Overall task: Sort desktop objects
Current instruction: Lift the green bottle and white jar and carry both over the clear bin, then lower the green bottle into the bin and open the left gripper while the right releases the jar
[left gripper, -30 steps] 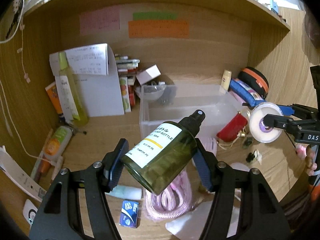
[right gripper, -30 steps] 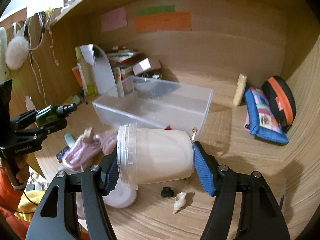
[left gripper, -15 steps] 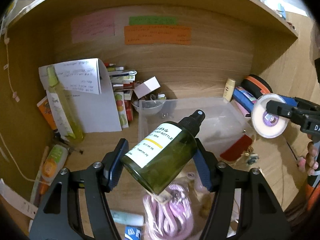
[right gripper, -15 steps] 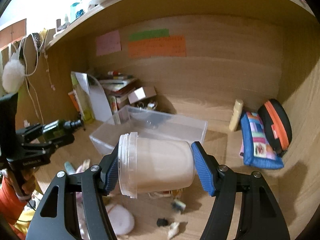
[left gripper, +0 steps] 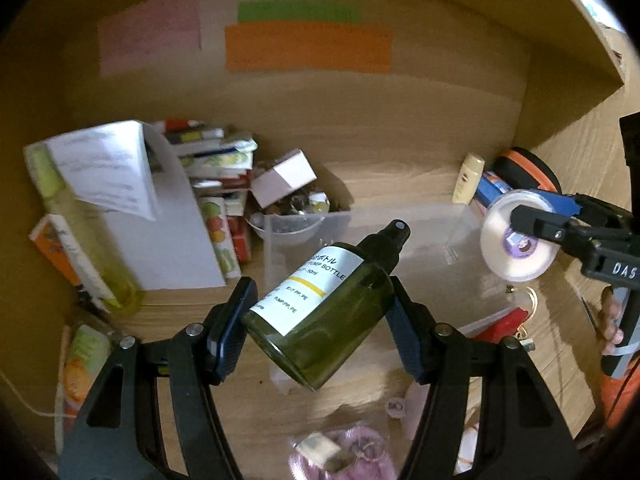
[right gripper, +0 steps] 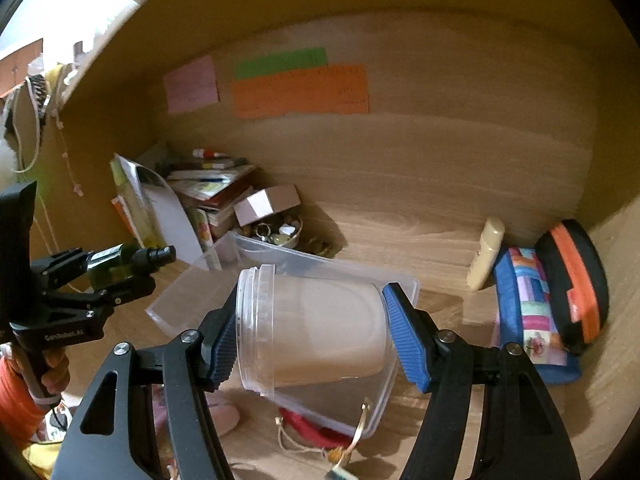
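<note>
The wooden bench [right gripper: 448, 292] sits in an alcove: a back wall carrying pink, green and orange paper notes [right gripper: 300, 90], side panels left and right, and a shelf overhead. The bare wood lies along the back, between the clear rectangular plastic bin [right gripper: 320, 264] and the wall; the left corner is packed with a stack of books and a curled white sheet of paper [left gripper: 132, 184], and the right corner holds a patchwork blue pouch [right gripper: 532, 320] leaning against a black case with an orange zip [right gripper: 576, 280], a small cream tube [right gripper: 486, 254] beside them.

The left gripper [left gripper: 320, 312] has its jaws clamped on a dark green pump bottle with a white label [left gripper: 320, 312], tilted, black nozzle pointing up and right, held above the near left end of the bin. The right gripper [right gripper: 312, 330] grips a frosted white plastic jar [right gripper: 312, 330] lying sideways across its jaws, rim to the left, above the bin's near right corner.

The bin looks empty as far as I can see. Behind it a small clear bowl [right gripper: 280, 234] holds a jumble of small trinkets, with a pale cardboard box [right gripper: 266, 202] resting over it. A red pouch with string [right gripper: 308, 426] lies against the bin's near edge.
</note>
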`<state>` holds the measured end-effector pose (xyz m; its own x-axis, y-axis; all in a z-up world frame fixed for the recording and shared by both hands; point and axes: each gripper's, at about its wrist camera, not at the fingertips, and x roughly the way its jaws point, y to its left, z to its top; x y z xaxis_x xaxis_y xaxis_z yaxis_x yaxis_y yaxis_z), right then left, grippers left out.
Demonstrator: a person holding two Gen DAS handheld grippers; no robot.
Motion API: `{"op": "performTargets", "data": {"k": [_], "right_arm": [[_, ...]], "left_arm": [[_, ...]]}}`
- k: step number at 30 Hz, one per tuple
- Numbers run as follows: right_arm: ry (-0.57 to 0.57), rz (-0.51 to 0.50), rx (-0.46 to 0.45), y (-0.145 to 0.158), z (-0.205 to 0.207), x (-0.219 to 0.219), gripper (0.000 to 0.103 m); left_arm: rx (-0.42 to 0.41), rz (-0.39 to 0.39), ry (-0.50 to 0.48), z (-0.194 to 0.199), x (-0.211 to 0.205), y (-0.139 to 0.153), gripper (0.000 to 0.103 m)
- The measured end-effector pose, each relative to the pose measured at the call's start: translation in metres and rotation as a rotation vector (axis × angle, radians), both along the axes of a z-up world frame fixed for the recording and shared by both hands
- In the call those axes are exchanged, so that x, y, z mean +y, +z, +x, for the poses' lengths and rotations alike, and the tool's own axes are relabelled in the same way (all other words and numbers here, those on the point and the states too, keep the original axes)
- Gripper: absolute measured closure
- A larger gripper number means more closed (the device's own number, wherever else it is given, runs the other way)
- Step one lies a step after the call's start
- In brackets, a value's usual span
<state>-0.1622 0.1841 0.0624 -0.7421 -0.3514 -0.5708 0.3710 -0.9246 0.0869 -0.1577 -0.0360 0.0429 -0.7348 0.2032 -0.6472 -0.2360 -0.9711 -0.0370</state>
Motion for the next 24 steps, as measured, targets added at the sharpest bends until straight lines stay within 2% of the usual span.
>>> {"op": "performTargets", "data": {"k": [8,16,24], "right_arm": [[0.021,0.052,-0.074,-0.029,-0.029,-0.013,0.04],[0.058,0.144,-0.156,-0.059,-0.046,-0.032,0.04],[0.088,0.219,-0.19,-0.071,-0.054,-0.044,0.04]], "left_arm": [[-0.092,-0.025,-0.062,-0.033,0.018,-0.022,0.04],[-0.123,-0.136,-0.115,-0.049,0.04,-0.038,0.04],[-0.15,-0.169,-0.145,-0.055,0.051,-0.052,0.039]]}}
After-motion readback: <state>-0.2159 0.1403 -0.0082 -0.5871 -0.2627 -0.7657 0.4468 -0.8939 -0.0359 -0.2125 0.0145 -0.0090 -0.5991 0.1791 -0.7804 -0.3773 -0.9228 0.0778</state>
